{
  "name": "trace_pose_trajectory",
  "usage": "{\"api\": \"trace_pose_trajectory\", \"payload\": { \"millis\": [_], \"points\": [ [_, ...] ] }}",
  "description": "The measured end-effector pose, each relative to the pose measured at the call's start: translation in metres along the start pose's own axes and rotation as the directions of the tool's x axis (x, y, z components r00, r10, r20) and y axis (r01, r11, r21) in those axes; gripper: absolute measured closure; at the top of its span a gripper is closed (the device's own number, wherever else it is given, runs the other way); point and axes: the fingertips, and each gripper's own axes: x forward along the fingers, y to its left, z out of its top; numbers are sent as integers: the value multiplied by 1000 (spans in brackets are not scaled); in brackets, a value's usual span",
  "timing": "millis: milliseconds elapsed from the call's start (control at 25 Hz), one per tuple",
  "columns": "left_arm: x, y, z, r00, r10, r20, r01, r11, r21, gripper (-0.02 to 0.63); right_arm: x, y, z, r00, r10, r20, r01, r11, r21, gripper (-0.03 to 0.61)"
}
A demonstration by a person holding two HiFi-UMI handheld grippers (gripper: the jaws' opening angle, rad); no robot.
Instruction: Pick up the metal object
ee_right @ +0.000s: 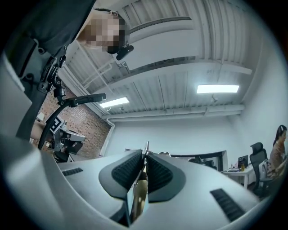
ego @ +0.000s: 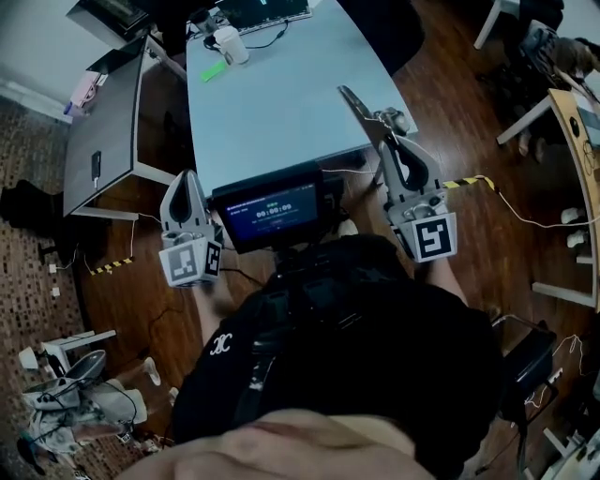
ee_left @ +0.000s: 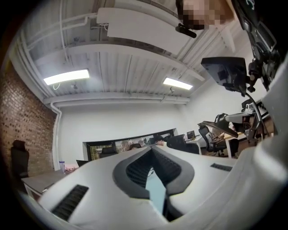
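Note:
My right gripper [ego: 387, 141] is shut on the metal object [ego: 354, 101], a thin flat blade that juts up-left past its fingertips, over the near right corner of the light blue table [ego: 281, 103]. In the right gripper view the blade [ee_right: 146, 148] stands pinched between the two dark pads [ee_right: 126, 173], and that gripper [ee_right: 144, 156] points up toward the ceiling. My left gripper [ego: 185, 178] hovers off the table's near left corner. In its own view it [ee_left: 151, 149] also points upward, jaws together with nothing between them.
A small screen [ego: 277, 211] sits on the person's chest between the grippers. On the table's far end are a white cup [ego: 231, 43], a green item [ego: 214, 69] and a laptop [ego: 262, 11]. A grey desk [ego: 103, 122] stands left, another desk [ego: 574, 131] right.

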Motion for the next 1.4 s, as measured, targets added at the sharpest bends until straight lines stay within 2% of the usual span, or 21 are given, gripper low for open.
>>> {"api": "trace_pose_trajectory", "payload": {
  "millis": [160, 240, 360, 520, 840, 1080, 1400],
  "points": [
    [-90, -3, 6, 999, -33, 15, 33, 999, 11, 603, -65, 72, 33, 1000, 3, 7, -4, 1000, 12, 568],
    [-122, -1, 5, 999, -34, 13, 34, 999, -8, 603, -92, 97, 45, 1000, 1, 9, -1, 1000, 14, 568],
    [-162, -3, 1, 999, -53, -13, 52, 997, -56, 603, -125, 123, 63, 1000, -31, 6, 30, 999, 35, 568],
    [-198, -5, 11, 997, -72, 0, 72, 996, -51, 606, -157, 144, 89, 998, -57, 9, 57, 998, 19, 568],
    [-218, -17, 37, 996, -65, 63, 68, 996, -52, 606, -195, 142, 114, 995, -102, 14, 102, 994, -26, 569],
    [-228, -92, 50, 997, -59, 56, 62, 997, -44, 606, -257, 99, 113, 996, -88, 5, 88, 996, -18, 569],
    [-235, -101, 53, 998, -52, 27, 53, 998, -37, 604, -251, 94, 127, 998, -60, 14, 60, 998, -12, 569]
  ]
}}
